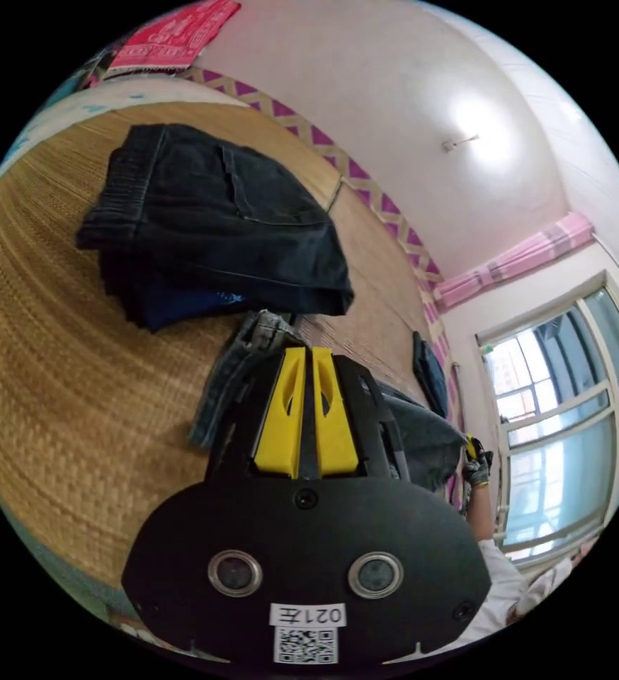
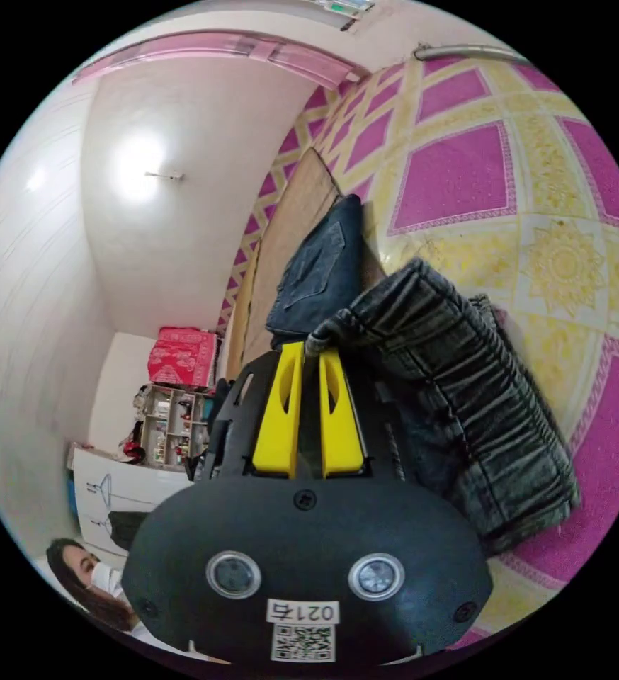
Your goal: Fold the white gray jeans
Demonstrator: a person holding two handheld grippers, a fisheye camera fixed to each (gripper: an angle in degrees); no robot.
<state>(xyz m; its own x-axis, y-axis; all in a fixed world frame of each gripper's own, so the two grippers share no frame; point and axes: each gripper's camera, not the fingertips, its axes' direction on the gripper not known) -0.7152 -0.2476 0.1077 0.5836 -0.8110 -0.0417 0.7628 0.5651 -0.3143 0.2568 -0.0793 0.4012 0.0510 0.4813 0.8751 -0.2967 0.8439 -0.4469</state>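
The white gray jeans are hanging bunched between the two grippers, above the woven mat. In the right gripper view the right gripper is pinching a thick edge of the faded denim, its yellow jaws pressing together on the cloth, while the rest of the jeans is drooping in heavy folds against the pink and yellow patterned sheet. In the left gripper view the left gripper is clamping another part of the same jeans, jaws nearly meeting on the fabric, which is trailing down onto the mat and stretching away toward a gloved hand near the window. The left gripper view is also showing a folded stack of dark clothes lying on the mat just beyond the jeans. The right gripper view is showing one dark folded garment lying behind the jeans, and a cluttered shelf by the far wall
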